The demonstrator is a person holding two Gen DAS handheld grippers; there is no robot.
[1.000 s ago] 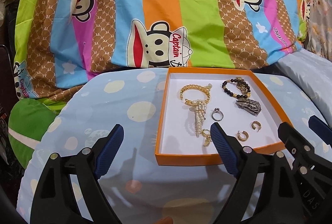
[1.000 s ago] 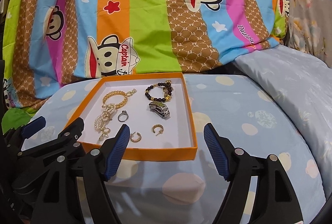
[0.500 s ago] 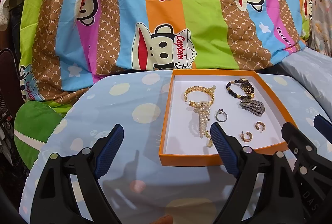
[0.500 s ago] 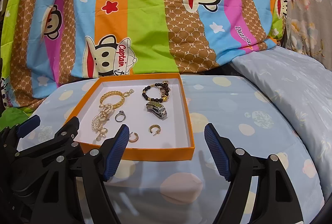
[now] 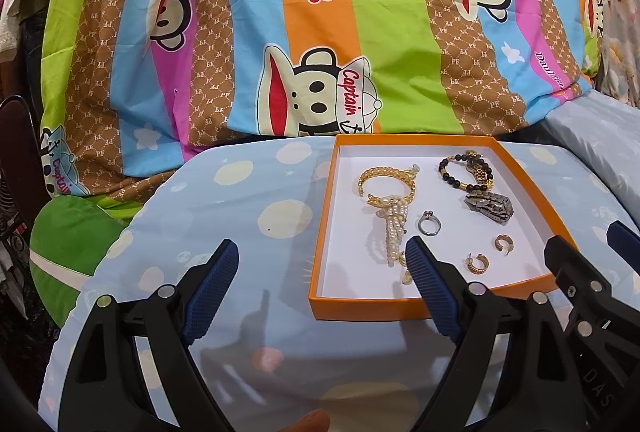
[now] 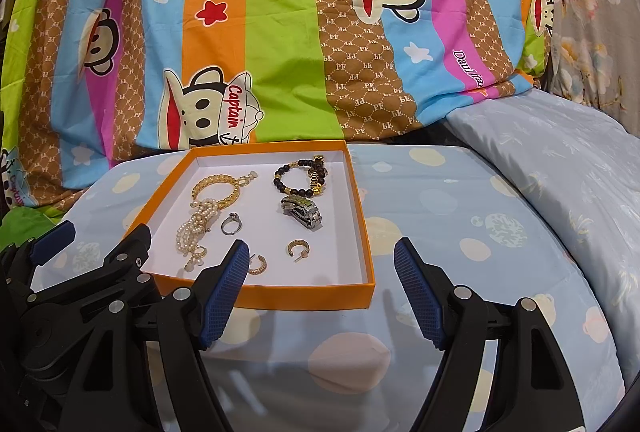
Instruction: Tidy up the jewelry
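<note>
I have swung both grippers a little leftward, so the orange box (image 6: 256,288) with the jewelry (image 6: 224,208) inside now lies ahead-right of my wide-open left gripper (image 5: 322,288) and ahead-left of my wide-open right gripper (image 6: 320,292), neither holding anything.

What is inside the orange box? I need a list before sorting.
Inside the orange box: gold chain bracelet, pearl strands, black bead bracelet, silver ring, metal watch band, two gold hoop earrings. Anything under the pearls is hidden.
</note>
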